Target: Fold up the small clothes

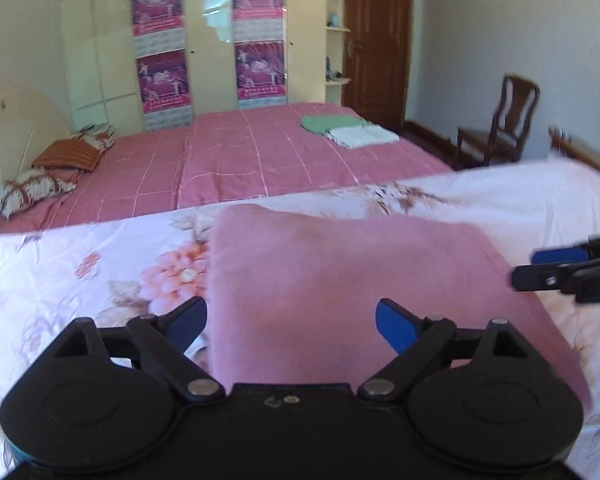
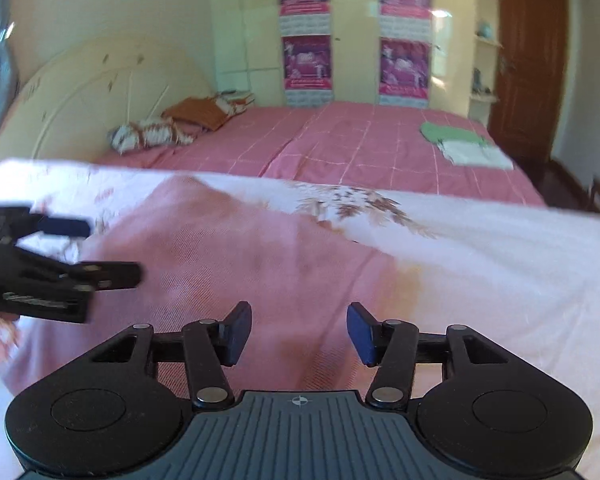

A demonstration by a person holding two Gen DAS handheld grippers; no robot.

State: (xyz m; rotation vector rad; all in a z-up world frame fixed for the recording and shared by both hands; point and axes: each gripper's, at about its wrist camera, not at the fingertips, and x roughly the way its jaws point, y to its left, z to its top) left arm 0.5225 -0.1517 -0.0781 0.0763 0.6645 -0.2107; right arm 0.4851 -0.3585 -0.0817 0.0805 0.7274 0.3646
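A folded pink garment [image 1: 340, 280] lies on the white floral sheet [image 1: 80, 264]. It also shows in the right wrist view [image 2: 240, 248]. My left gripper [image 1: 292, 324] is open and empty, just above the garment's near edge. My right gripper [image 2: 299, 332] is open and empty over the garment's near right part. The right gripper shows at the right edge of the left wrist view [image 1: 540, 268], and the left gripper shows at the left of the right wrist view [image 2: 100, 252], jaws apart.
Beyond the floral sheet [image 2: 480, 248] is a pink checked bedspread [image 1: 240, 160] with a folded green garment [image 1: 332, 123] and a folded white one [image 1: 362, 136]. Pillows [image 1: 32, 192] lie by the headboard. A wooden chair [image 1: 500, 124] and a door [image 1: 376, 40] stand at right.
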